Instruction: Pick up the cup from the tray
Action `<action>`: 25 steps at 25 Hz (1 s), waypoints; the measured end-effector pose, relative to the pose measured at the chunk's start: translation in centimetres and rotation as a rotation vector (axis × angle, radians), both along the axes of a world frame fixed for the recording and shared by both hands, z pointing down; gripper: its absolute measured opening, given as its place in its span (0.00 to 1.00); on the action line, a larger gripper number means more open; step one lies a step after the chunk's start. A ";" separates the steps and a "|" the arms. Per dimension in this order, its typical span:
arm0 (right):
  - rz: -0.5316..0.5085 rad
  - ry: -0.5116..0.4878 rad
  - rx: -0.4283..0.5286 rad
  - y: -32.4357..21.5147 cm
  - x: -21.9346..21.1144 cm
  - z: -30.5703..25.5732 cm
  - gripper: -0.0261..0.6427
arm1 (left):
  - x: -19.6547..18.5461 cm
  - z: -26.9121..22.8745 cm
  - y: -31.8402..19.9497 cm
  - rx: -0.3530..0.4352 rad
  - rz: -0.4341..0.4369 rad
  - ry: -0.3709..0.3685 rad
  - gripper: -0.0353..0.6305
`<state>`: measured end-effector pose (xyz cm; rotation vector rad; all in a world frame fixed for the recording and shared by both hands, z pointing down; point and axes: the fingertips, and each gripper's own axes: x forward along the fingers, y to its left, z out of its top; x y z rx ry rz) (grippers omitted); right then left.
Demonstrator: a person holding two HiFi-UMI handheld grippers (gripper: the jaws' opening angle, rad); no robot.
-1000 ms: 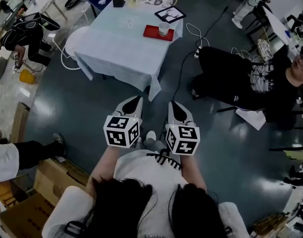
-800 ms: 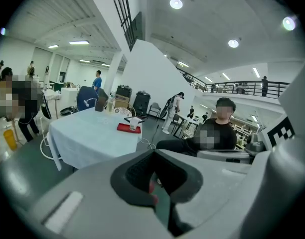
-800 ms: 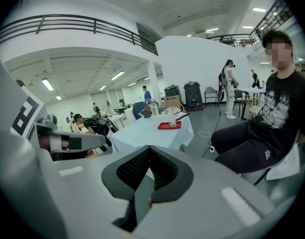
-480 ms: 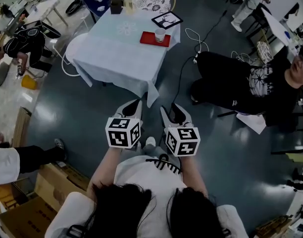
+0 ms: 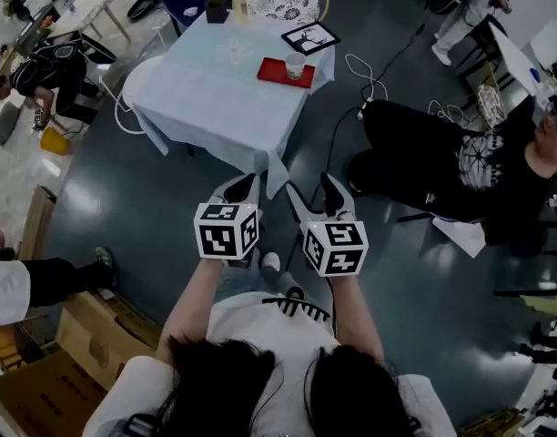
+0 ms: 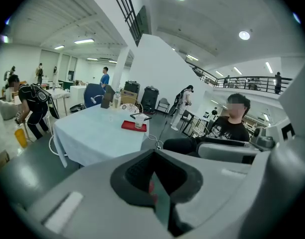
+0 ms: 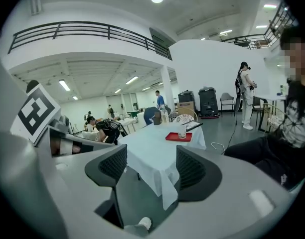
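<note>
3 views, 1 shared distant table (image 5: 206,89)

tablecloth (image 5: 215,89): matt pale cloth. floor (image 5: 142,208): smooth, glossy, reflects lights. tray (image 5: 277,74): smooth red, looks plastic. cup (image 5: 295,65): translucent plastic. boxes (image 5: 37,394): matt brown cardboard.

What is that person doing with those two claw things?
A person holds a gripper in each hand and faces a table from a way off. The left gripper is shut and empty. The right gripper has just been opening its jaws, with nothing between them. The cup sits on the red tray on the table, not yet picked up.
</note>
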<state>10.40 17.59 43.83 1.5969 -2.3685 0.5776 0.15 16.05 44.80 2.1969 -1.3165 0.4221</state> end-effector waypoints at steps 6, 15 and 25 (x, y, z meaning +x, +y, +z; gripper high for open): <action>0.005 0.013 0.061 -3.0 0.0 -0.5 0.59 | -0.3 0.5 -2.3 0.013 -0.002 -0.010 0.05; 0.003 0.043 0.055 -10.5 -0.5 0.2 0.62 | -1.0 0.8 -9.6 0.009 -0.017 0.000 0.05; 0.069 0.076 0.023 -20.2 -0.8 0.6 0.63 | -2.0 1.5 -19.7 -0.038 0.006 -0.006 0.05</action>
